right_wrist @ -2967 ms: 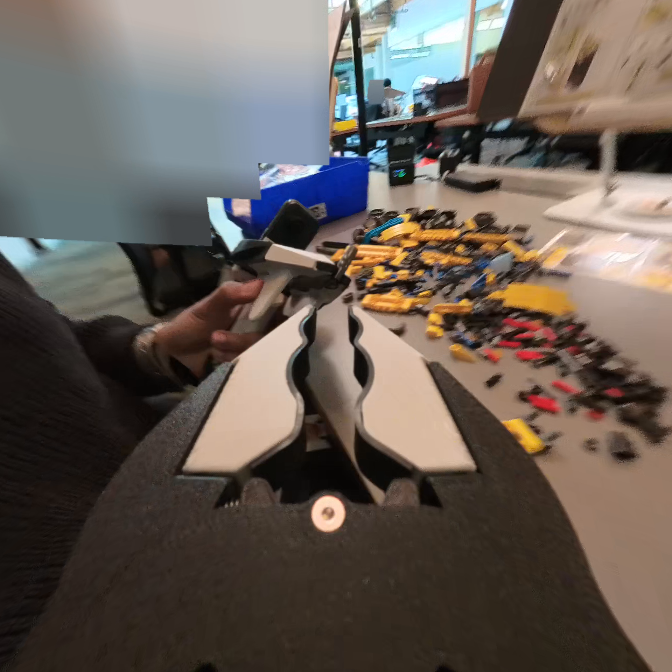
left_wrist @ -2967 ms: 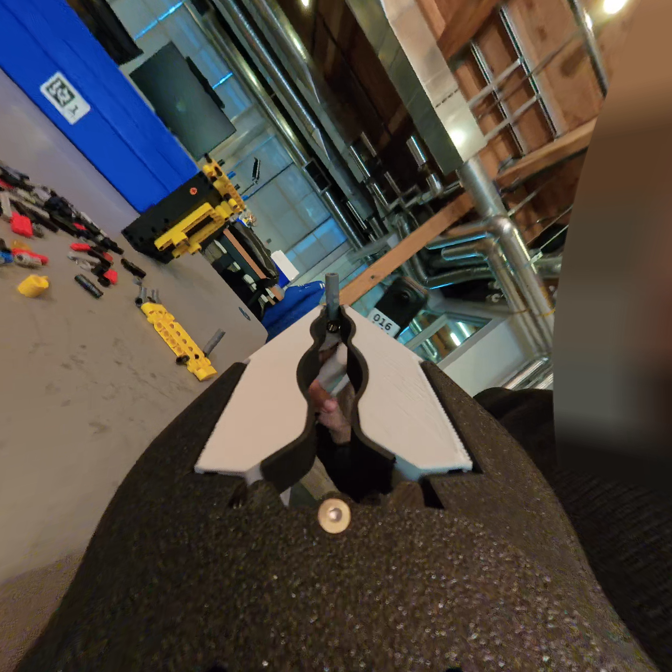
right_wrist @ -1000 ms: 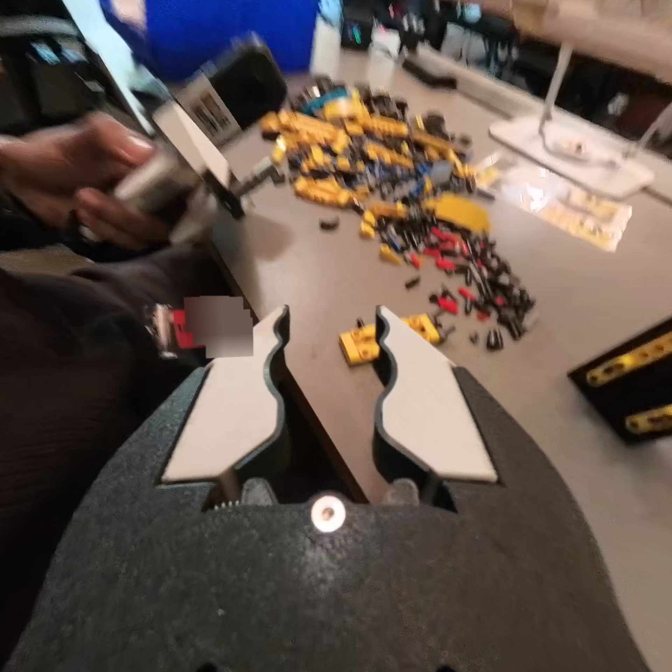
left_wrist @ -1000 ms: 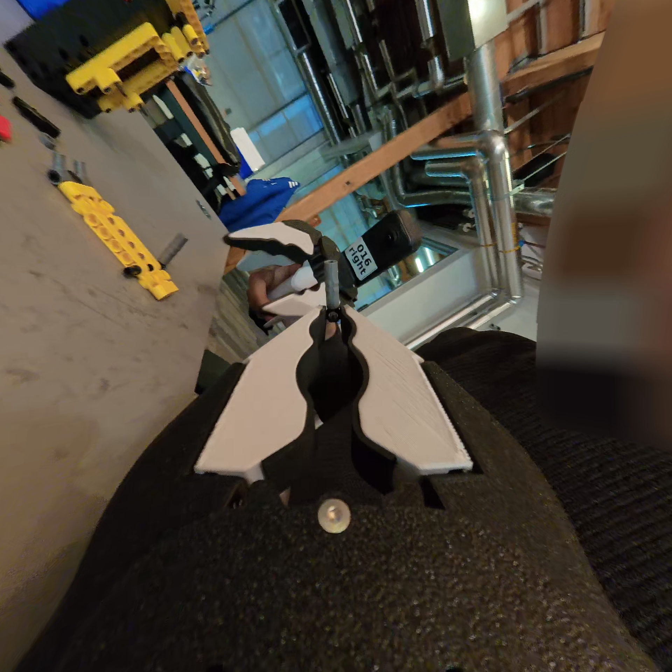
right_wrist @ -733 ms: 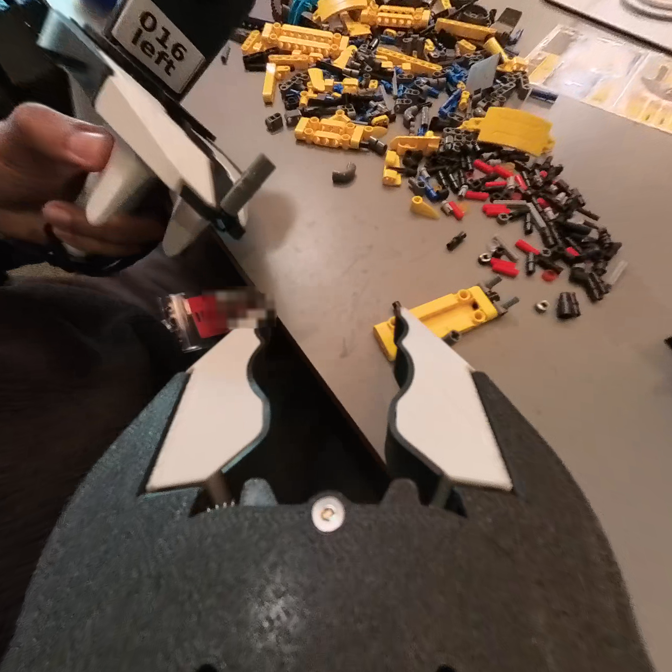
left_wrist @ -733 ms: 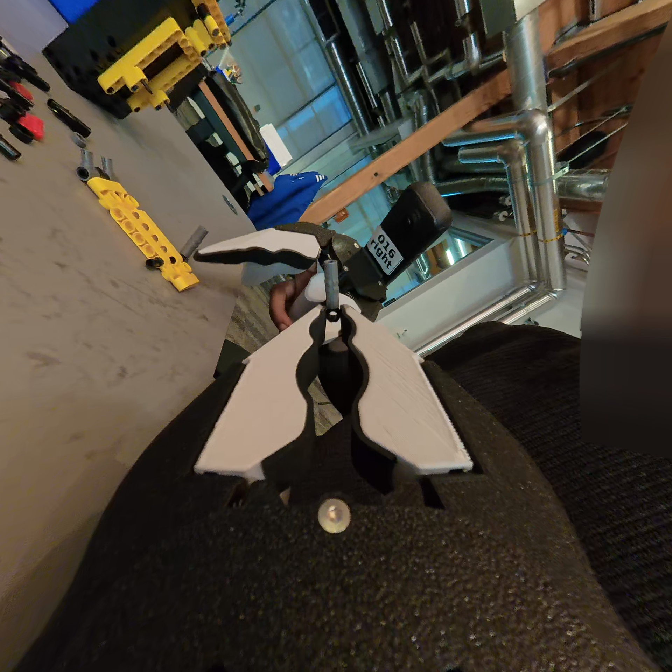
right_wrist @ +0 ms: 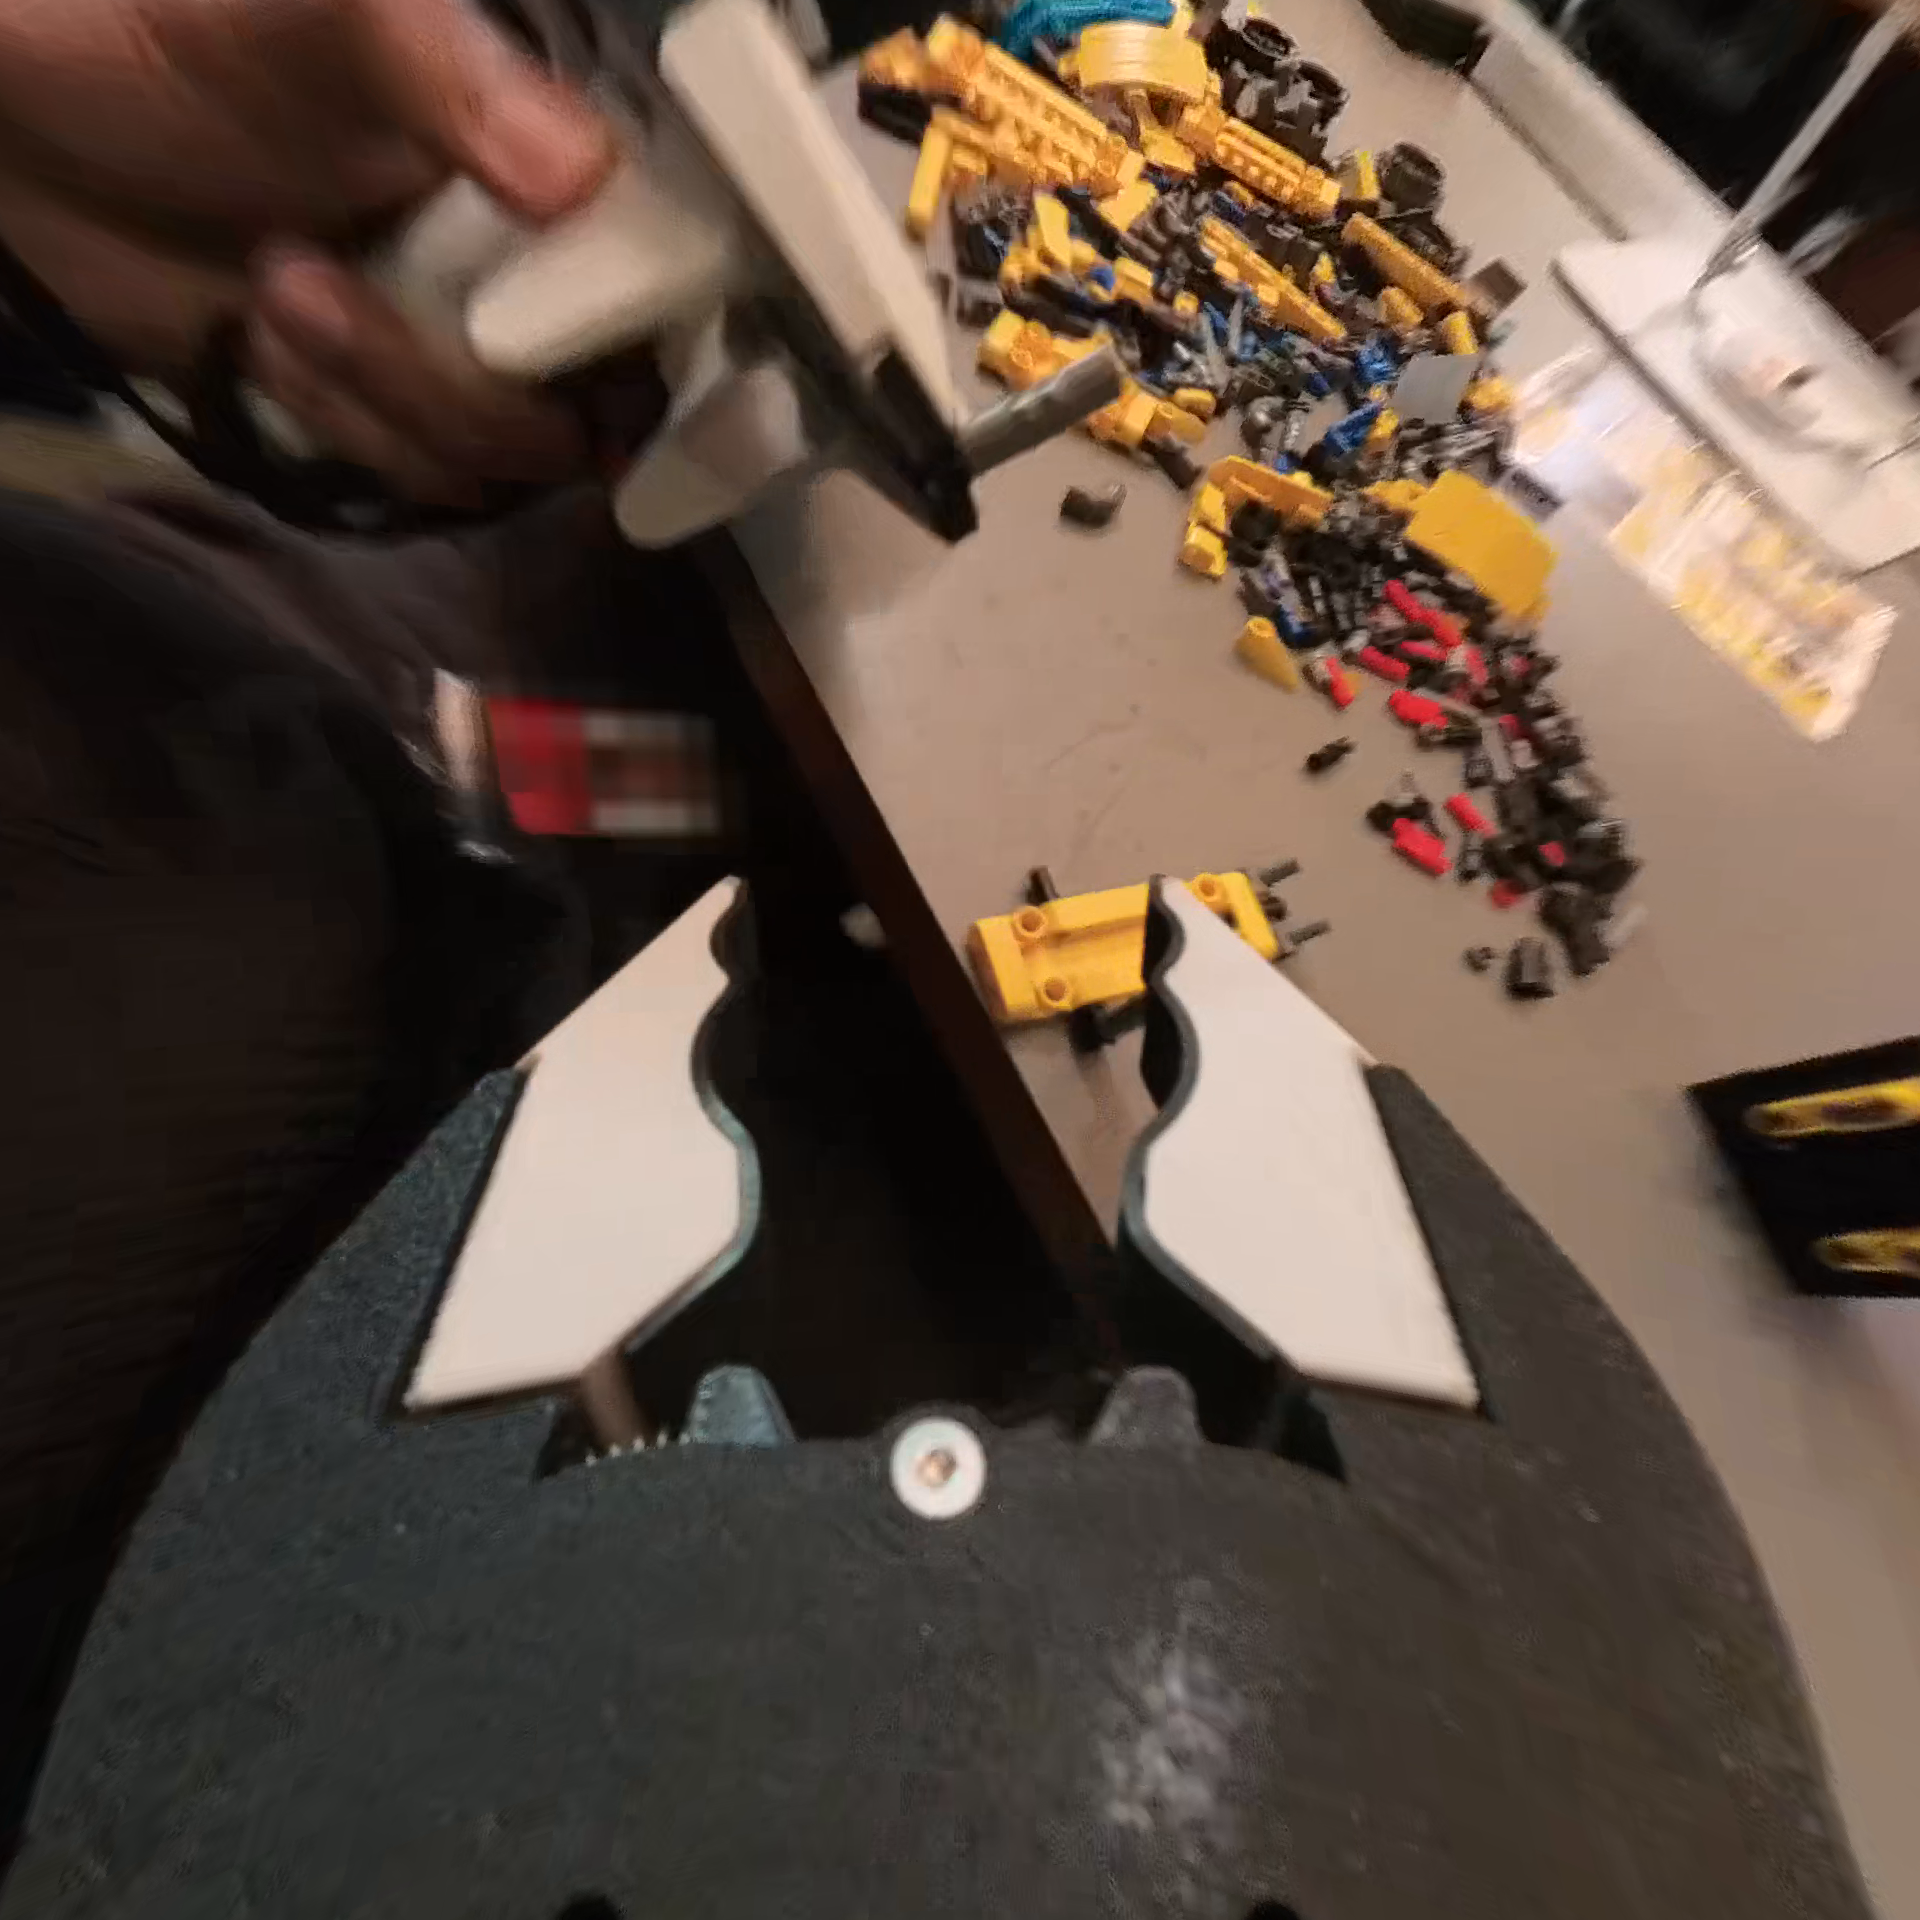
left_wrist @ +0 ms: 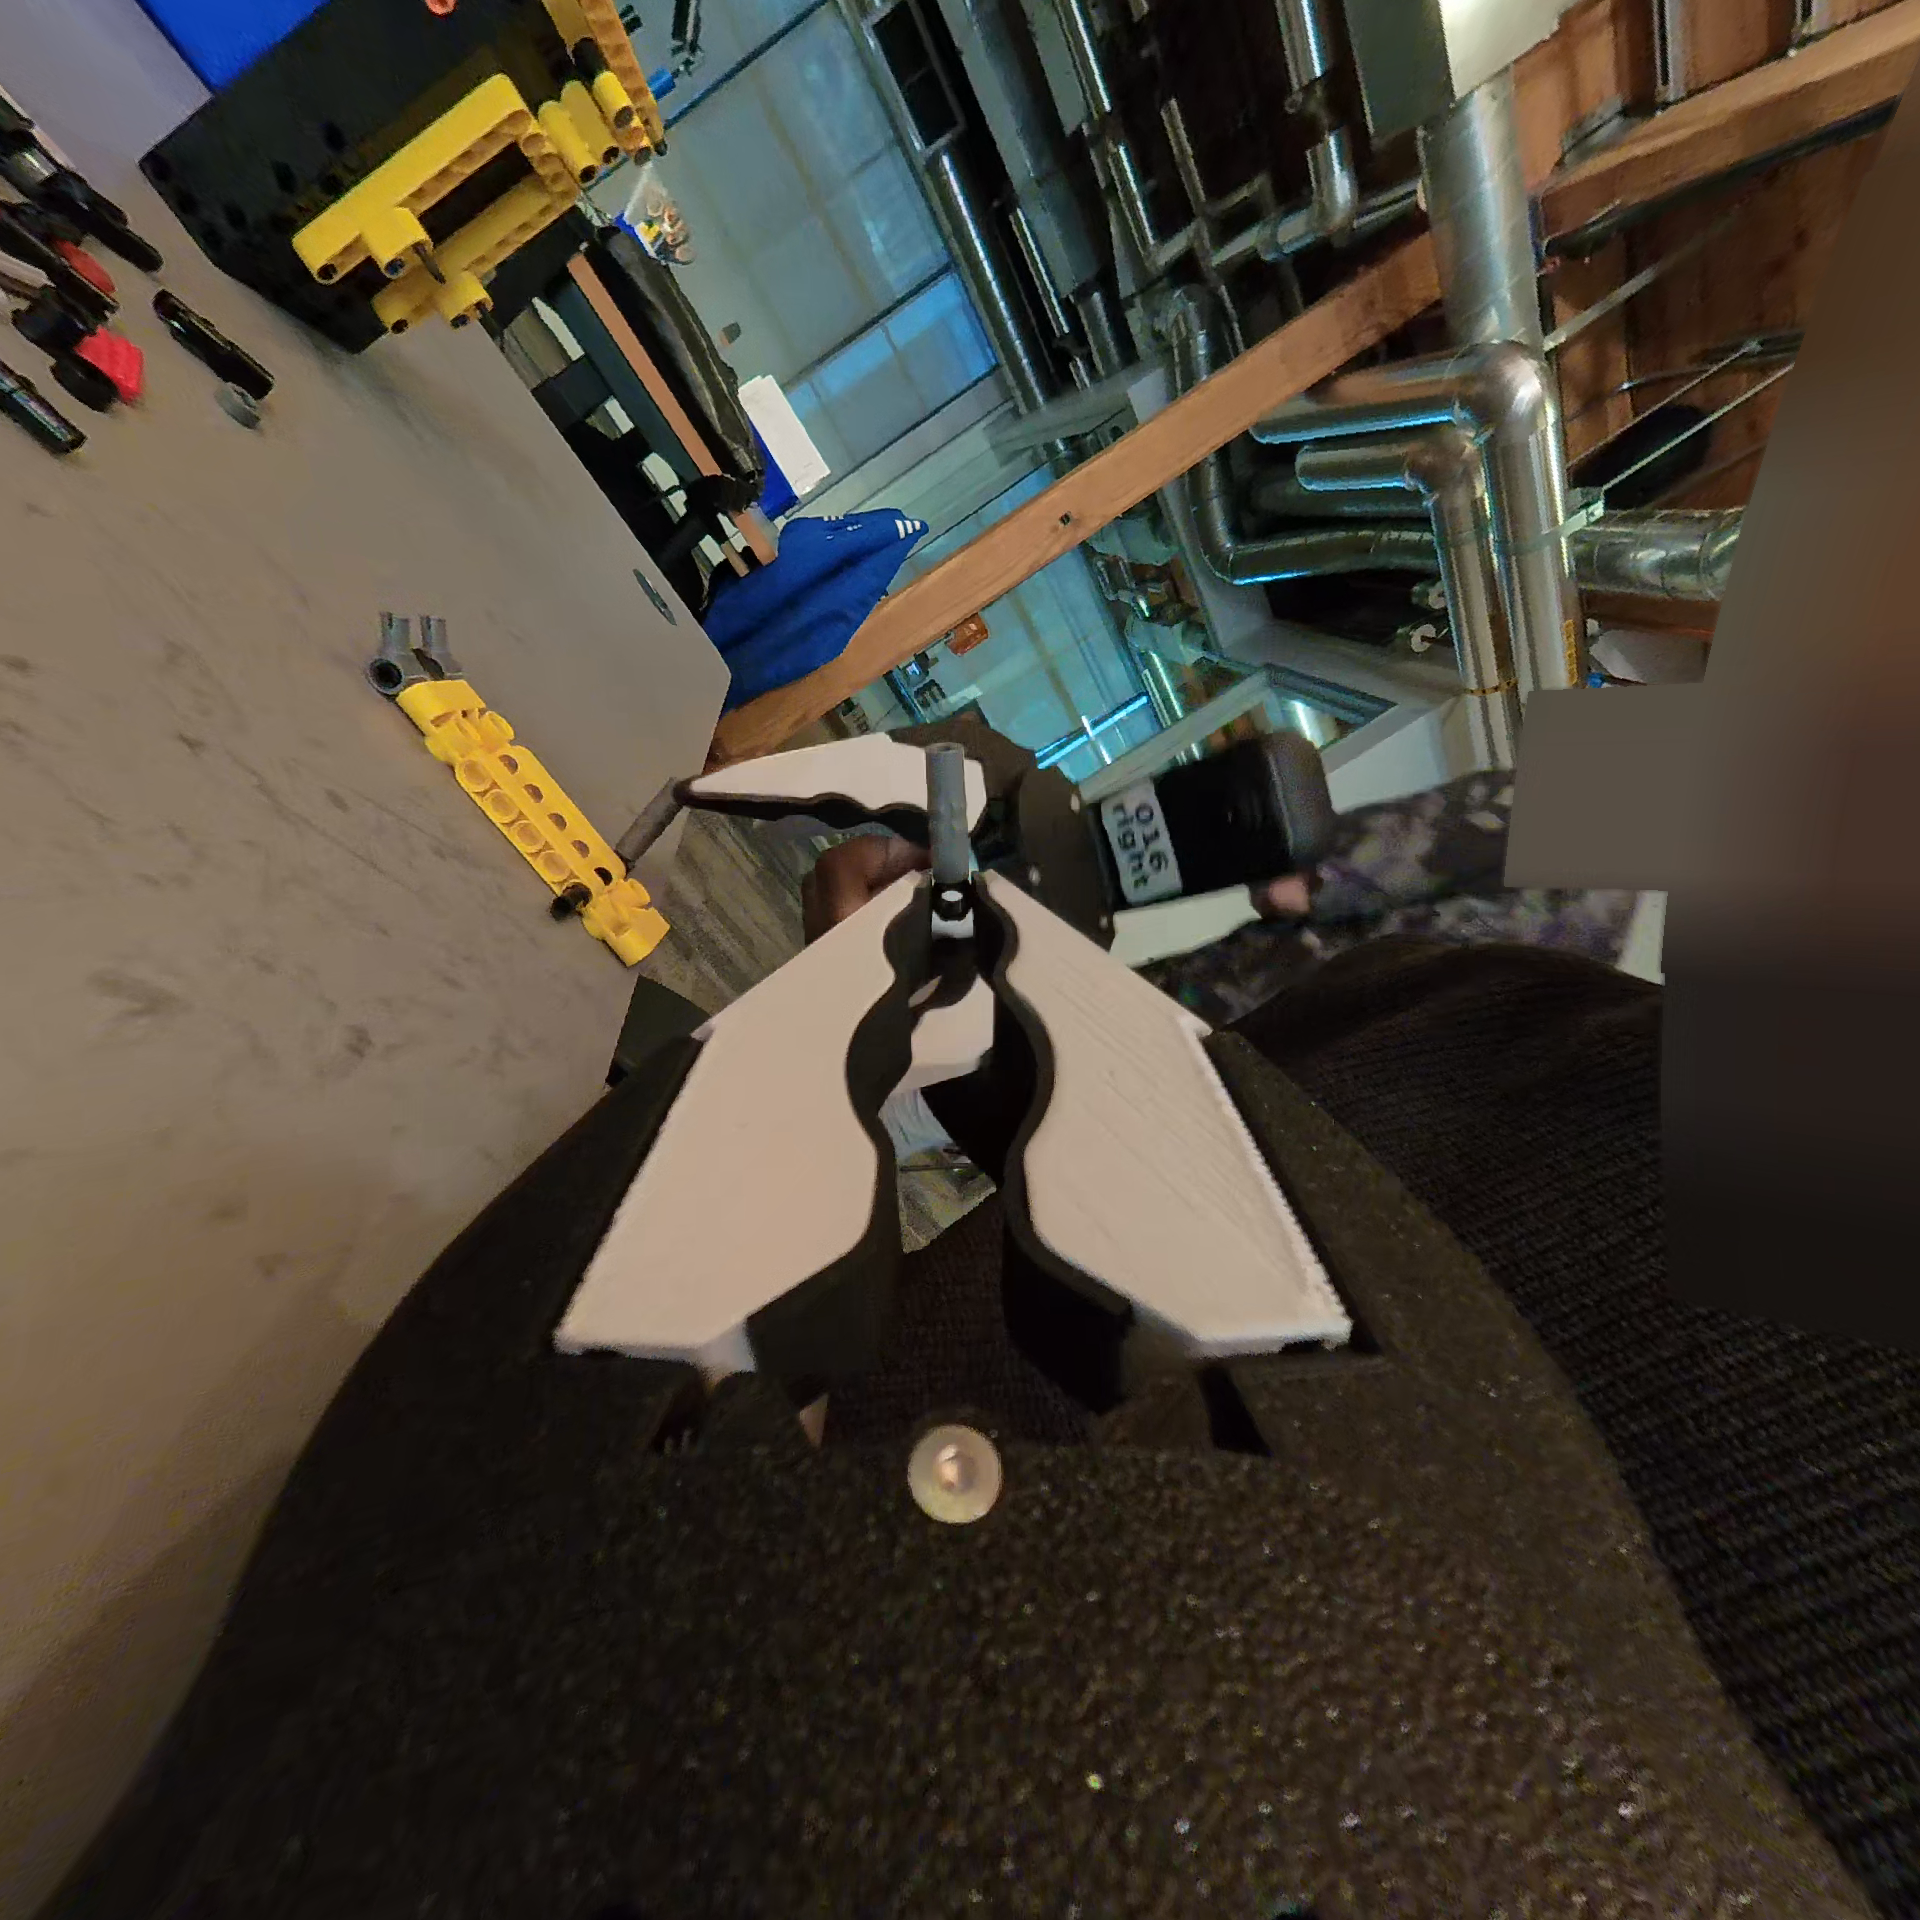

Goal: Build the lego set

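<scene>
My left gripper is shut on a short grey axle that sticks out past its tips; it is held in the air off the table's near edge. It also shows blurred in the right wrist view, in a hand, with the axle pointing at the table. My right gripper is open and empty, straddling the table edge, its right finger over a yellow beam piece. The left wrist view shows the right gripper's white fingers just behind the axle, near the yellow beam.
A grey table carries a large pile of yellow, black, blue and red bricks. A black and yellow assembly stands farther along; it also shows in the right wrist view. Clear bags and a white stand lie beyond the pile. My right fingertips sit around 7 cm from my left ones.
My right gripper has opened wide and swung over the table edge toward the yellow beam. My left gripper still holds the grey axle and has come nearer to the right gripper.
</scene>
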`<state>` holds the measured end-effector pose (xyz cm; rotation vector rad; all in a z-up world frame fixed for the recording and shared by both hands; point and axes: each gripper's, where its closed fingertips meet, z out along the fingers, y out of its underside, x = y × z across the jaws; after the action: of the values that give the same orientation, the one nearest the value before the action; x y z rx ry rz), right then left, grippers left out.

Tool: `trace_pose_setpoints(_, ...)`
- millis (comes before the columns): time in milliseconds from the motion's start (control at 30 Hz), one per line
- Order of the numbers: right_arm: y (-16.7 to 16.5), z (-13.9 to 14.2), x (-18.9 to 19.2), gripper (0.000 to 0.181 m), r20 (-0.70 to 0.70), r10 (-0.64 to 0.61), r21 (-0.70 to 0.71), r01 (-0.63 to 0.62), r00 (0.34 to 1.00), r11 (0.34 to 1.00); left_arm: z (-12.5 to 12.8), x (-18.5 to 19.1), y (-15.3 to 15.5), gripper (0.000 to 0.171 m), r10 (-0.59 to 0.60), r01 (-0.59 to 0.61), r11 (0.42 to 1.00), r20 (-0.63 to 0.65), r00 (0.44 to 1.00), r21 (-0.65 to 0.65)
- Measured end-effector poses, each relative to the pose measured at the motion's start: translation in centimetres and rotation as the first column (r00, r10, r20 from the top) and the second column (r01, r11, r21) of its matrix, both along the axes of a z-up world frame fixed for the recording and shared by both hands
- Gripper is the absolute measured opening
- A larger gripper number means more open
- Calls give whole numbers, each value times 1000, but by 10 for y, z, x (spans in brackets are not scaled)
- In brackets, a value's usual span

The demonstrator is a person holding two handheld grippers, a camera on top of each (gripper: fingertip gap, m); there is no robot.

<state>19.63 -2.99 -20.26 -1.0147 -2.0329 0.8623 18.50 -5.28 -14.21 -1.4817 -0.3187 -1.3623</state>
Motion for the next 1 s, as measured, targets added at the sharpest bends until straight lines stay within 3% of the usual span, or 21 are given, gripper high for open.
trace_pose_setpoints(67, 9, -10, -4, 74, -63, -4, 232, 18, 998, 973, 0, 0, 0, 6, 0, 0, 1000, 4, 1000, -1)
trace_pose_setpoints(133, 17, -18, -7, 68, -116, 11, 460, 44, 993, 887, 1, 2, 1, 6, 0, 0, 1000, 0, 1000, -2)
trace_pose_setpoints(200, 17, -31, -9, 67, -101, 39, 569, 25, 994, 822, 1, 3, 1, 6, -1, 1, 1000, -3, 1000, -3)
trace_pose_setpoints(267, 15, -39, -10, 64, -97, 28, 573, 33, 995, 819, 1, 3, 1, 5, 1, -1, 1000, -3, 1000, -3)
trace_pose_setpoints(500, 15, -23, -5, 27, -192, 19, 530, 87, 981, 844, 5, 5, -1, 6, -5, 5, 1000, 10, 1000, 20)
trace_pose_setpoints(867, 14, -19, -4, 25, -258, 114, 627, 77, 959, 776, 4, 9, 1, 6, -17, 16, 1000, 25, 1000, 16)
trace_pose_setpoints(1000, 11, -17, -1, 15, -256, 147, 662, 63, 955, 746, -1, 6, 2, 6, -1, 1, 1000, 34, 999, -7)
